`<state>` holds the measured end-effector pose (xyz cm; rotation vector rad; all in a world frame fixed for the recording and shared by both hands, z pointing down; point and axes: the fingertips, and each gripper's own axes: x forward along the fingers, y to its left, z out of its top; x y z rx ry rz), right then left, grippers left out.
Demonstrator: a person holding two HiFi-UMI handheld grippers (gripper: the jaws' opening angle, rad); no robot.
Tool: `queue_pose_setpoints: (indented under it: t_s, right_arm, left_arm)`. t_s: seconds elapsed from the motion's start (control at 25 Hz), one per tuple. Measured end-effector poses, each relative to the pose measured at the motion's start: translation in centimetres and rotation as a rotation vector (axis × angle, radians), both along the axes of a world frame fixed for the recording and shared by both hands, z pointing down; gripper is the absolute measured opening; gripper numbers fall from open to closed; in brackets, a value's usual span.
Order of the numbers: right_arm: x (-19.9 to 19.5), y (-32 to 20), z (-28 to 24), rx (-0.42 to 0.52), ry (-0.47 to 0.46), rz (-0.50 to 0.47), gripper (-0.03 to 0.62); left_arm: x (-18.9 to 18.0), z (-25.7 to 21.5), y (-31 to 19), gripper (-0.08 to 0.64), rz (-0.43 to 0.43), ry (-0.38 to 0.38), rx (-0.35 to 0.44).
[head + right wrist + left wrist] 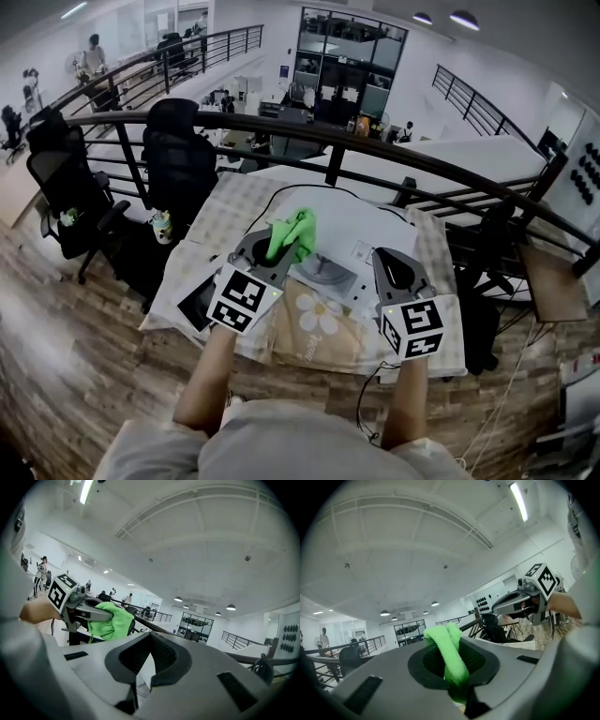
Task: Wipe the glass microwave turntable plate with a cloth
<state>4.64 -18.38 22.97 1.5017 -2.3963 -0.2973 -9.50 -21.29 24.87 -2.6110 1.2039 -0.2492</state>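
In the head view my left gripper (274, 246) is held up over the table, shut on a bright green cloth (292, 234) that bunches out above its jaws. A round, clear plate (323, 273) shows faintly on the table just right of it, between the two grippers. My right gripper (396, 265) is raised at the right, jaws together with nothing in them. In the left gripper view the green cloth (452, 660) is pinched between the jaws of the left gripper (457, 686). The right gripper view shows the right gripper (140, 667) empty, with the cloth (110, 620) at its left.
The table (220, 220) has a patterned cover, with a flower-print piece (319, 319) at its near edge and a dark flat object (197, 305) at its left. A curved black railing (328, 141) runs behind it. Black office chairs (178, 155) stand at the left.
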Motion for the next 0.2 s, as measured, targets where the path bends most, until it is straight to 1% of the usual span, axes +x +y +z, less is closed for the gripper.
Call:
queue_pose_setpoints:
  t_s: [0.2]
  right_arm:
    - [0.05, -0.2, -0.16, 0.002, -0.003, 0.004, 0.014]
  left_arm:
    - [0.09, -0.17, 0.09, 0.049, 0.007, 0.001, 0.002]
